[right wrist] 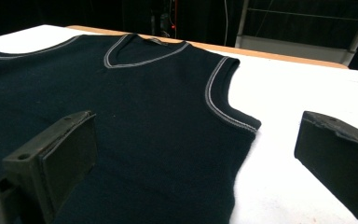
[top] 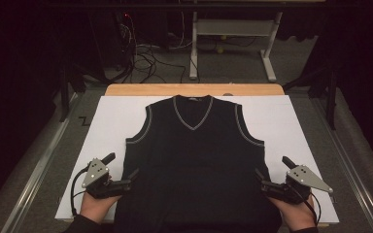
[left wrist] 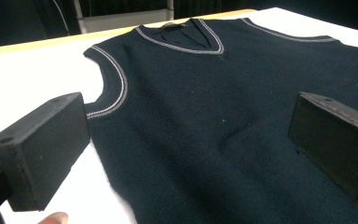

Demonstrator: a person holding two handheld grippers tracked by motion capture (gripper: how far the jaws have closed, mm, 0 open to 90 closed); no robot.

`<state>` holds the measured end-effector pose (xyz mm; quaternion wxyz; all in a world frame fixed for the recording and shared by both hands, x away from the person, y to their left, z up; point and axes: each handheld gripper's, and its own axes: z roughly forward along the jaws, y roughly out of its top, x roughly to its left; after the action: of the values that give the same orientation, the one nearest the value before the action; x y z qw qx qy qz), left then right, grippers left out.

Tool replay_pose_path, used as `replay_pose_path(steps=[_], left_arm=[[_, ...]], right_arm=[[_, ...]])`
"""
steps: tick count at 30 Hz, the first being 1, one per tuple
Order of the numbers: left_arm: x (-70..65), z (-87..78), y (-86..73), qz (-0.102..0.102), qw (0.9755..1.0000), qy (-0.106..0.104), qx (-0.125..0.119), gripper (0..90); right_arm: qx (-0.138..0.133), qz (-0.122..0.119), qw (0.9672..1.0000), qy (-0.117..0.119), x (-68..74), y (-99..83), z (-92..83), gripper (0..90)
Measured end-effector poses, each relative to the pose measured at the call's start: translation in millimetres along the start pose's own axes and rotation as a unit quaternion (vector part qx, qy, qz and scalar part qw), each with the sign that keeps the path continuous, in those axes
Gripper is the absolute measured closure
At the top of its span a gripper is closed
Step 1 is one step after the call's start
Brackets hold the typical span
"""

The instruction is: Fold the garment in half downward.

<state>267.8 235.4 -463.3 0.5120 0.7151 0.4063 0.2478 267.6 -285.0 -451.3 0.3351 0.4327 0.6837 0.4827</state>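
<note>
A black sleeveless V-neck vest (top: 194, 160) with grey trim lies flat, neck away from me, on a white board (top: 107, 121). My left gripper (top: 122, 166) is open at the vest's lower left side edge. In the left gripper view the vest (left wrist: 223, 93) spreads ahead of that gripper (left wrist: 186, 107), one jaw over the board and the other over the cloth. My right gripper (top: 272, 167) is open at the lower right side edge. Its own view shows the vest (right wrist: 135, 107) with the gripper (right wrist: 196, 121) straddling the cloth's edge. Neither grips anything.
The board rests on a wooden table (top: 194, 89) whose far edge shows. Beyond it stand a white desk frame (top: 230, 29) and a tangle of cables (top: 145, 58) on the floor. Metal rails (top: 39, 165) run along both sides of the table.
</note>
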Motion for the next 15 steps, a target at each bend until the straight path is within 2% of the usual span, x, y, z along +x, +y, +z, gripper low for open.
replay_pose_path(steps=[5,15], left_arm=[[-1.9,2.0,-0.7,0.003,1.0,-0.005,0.003,0.0],[1.4,-1.9,0.0,-0.007,0.9999,-0.003,-0.007,0.0]], right_arm=[[-0.001,-0.002,1.0,-0.003,-1.6,-1.0,-0.5,0.1],[-0.003,-0.005,1.0,-0.002,-0.9,-0.1,0.8,0.1]])
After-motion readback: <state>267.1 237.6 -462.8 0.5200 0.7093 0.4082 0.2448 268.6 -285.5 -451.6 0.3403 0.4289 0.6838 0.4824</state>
